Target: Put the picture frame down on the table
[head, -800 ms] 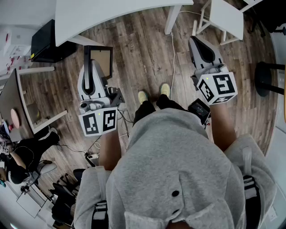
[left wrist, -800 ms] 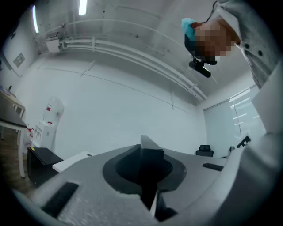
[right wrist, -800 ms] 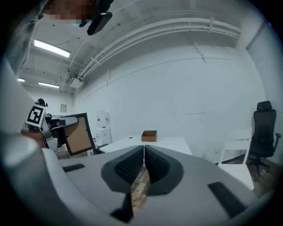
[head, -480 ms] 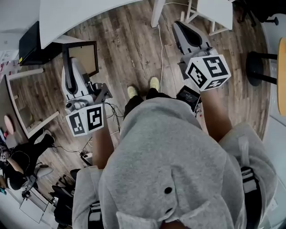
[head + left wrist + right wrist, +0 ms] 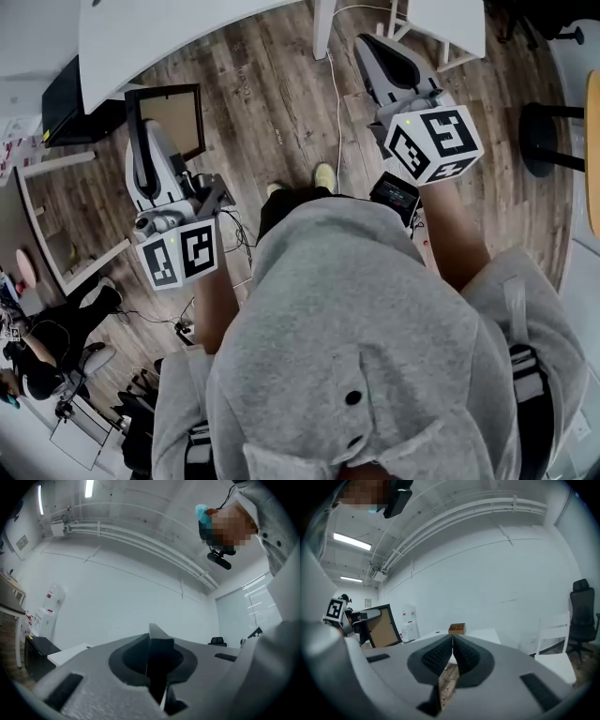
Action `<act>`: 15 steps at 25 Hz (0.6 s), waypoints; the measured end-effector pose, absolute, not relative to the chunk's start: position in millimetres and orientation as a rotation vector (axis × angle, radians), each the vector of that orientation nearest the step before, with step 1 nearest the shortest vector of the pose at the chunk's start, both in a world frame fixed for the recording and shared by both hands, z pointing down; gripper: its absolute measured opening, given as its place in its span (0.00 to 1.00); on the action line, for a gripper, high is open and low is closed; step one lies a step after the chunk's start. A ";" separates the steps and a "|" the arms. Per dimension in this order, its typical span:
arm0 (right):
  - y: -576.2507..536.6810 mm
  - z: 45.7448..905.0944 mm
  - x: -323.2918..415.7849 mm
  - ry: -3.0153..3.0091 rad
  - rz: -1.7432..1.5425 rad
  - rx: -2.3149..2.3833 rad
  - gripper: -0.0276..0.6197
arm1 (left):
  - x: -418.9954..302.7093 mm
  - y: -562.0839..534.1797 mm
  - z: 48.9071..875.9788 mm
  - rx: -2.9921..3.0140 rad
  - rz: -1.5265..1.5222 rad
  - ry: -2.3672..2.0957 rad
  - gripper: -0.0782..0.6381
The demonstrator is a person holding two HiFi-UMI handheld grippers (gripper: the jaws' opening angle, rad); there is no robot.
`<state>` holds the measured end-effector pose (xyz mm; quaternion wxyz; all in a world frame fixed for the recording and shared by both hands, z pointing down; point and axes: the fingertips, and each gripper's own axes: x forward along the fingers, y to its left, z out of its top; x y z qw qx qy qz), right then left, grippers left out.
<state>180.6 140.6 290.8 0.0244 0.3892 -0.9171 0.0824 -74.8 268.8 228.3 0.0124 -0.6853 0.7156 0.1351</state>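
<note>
The picture frame [image 5: 178,117], black-edged with a brown board back, hangs upright over the wooden floor in the head view, just short of the white table [image 5: 187,23]. My left gripper [image 5: 139,101] is shut on the picture frame's left edge. In the left gripper view the jaws [image 5: 150,641] are closed on the dark thin edge [image 5: 157,667] between them. My right gripper [image 5: 367,45] is shut and holds nothing; it points toward the table's leg. In the right gripper view its pads [image 5: 453,641] meet, and the picture frame [image 5: 383,626] shows at left.
A small wooden box [image 5: 457,628] sits on the white table [image 5: 480,634]. A white chair or side table [image 5: 450,23] stands at top right, a black stool [image 5: 539,141] at right. A cable [image 5: 337,94] runs across the floor. A black box [image 5: 61,89] sits at far left.
Both grippers and the picture frame have come nearer the white table as the person stepped forward. Both grippers stayed shut.
</note>
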 end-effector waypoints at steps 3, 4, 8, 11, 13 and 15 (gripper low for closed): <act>142.4 288.6 182.0 -2.869 0.278 1.185 0.08 | -70.8 268.9 228.3 -2.133 0.426 2.224 0.16; 143.2 288.8 181.0 -2.877 0.290 1.178 0.08 | -70.4 268.2 228.9 -2.135 0.427 2.224 0.16; 144.2 284.8 171.5 -2.899 0.294 1.143 0.08 | -72.2 262.2 228.7 -2.143 0.438 2.214 0.16; 140.5 284.6 162.8 -2.905 0.283 1.136 0.08 | -77.7 255.8 230.3 -2.148 0.447 2.206 0.16; 135.6 286.2 156.0 -2.902 0.278 1.138 0.08 | -83.5 250.3 232.3 -2.152 0.453 2.202 0.16; 127.9 286.2 147.5 -2.898 0.268 1.138 0.09 | -90.9 242.4 233.1 -2.155 0.456 2.202 0.16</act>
